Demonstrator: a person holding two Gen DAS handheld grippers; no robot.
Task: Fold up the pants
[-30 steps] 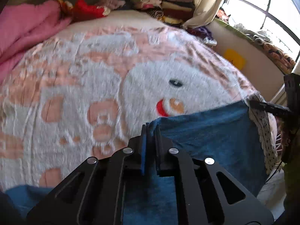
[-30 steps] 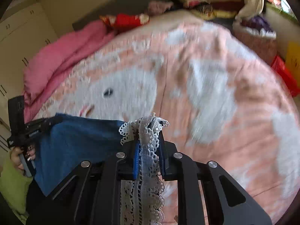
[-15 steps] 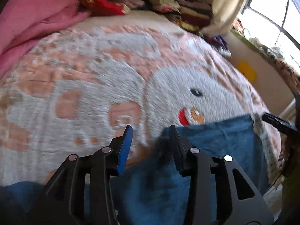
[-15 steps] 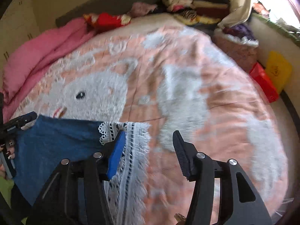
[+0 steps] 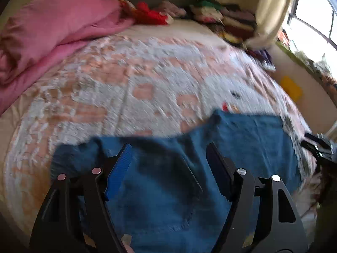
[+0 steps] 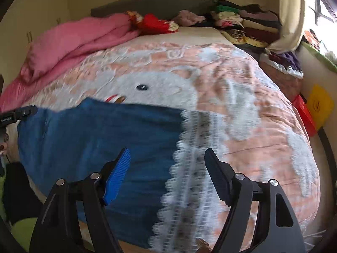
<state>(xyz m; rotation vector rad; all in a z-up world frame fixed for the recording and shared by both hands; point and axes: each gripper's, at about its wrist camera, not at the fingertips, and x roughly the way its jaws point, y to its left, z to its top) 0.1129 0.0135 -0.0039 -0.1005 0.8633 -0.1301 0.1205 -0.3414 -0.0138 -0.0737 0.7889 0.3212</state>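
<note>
One second ago both tongs were closed on the top edge of the pants; now both stand wide and hold nothing. In my judgement the cloth was carried to its place and let go, so one laying or folding step is finished and a new grip must be chosen.

On the left, the left tongs [image 5: 168, 164] hover over the blue denim, with the fabric visible between the two spread fingers. The pants [image 5: 242, 147] lie on the bed, on the peach and white blanket [image 5: 126, 80], near its close edge. Their far edge is not straight; one corner rises in a small peak.

On the right, the right tongs [image 6: 167, 164] hang above the white lace trim [image 6: 189, 168], which runs along the right end of the pants [image 6: 101, 139]. The denim looks mostly flat, with soft wrinkles.
</note>
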